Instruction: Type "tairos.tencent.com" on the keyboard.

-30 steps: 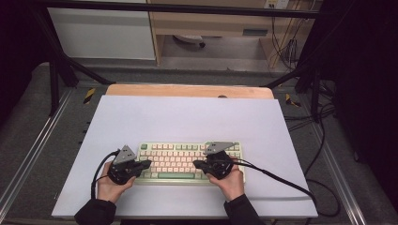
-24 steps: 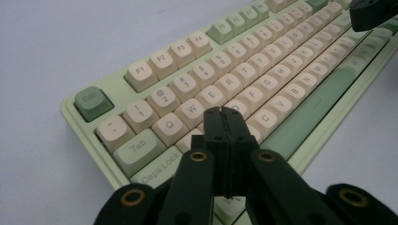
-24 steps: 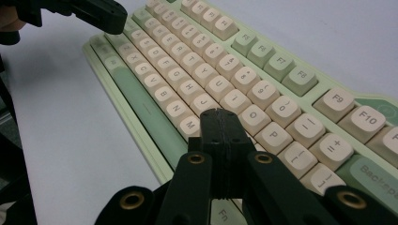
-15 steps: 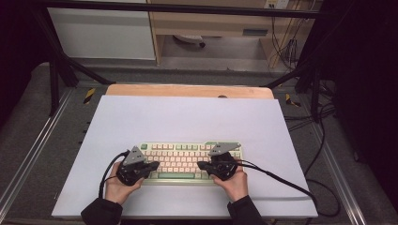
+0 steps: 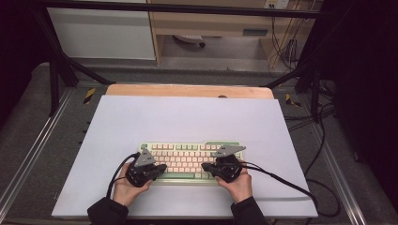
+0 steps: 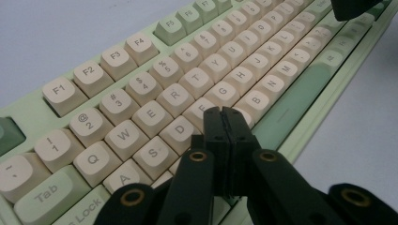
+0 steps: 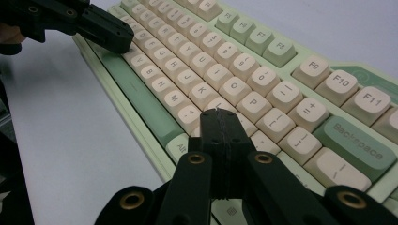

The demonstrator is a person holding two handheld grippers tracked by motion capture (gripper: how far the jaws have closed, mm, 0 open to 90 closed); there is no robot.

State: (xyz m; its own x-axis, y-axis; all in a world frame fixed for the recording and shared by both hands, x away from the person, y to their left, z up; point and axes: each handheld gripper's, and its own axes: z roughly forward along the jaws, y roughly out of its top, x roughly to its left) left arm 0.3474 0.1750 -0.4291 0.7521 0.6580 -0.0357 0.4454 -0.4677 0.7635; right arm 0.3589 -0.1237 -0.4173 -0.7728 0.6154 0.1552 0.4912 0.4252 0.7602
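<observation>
The room is dim around the edges, and in the middle is a big pale sheet (image 5: 187, 117) that covers my wooden table (image 5: 187, 90). On the near part of that sheet lies a long green keyboard with cream keys (image 5: 190, 161), set flat and straight across in front of me so both my hands can reach it. I hold one black claw in each hand. My left claw (image 6: 224, 117) is pinched all the way shut with nothing in it, so its two tips make one thin point, good for poking just one key and not its neighbours. It points down at the left half of the keyboard, close to the cream F key (image 6: 202, 112) and the D key (image 6: 180, 132); I cannot tell if it touches a key. My right claw (image 7: 219, 118) is pinched shut the same way, holding nothing, and hangs over the right half near the L key (image 7: 217, 104). Each claw keeps to its own side so they do not bump.
</observation>
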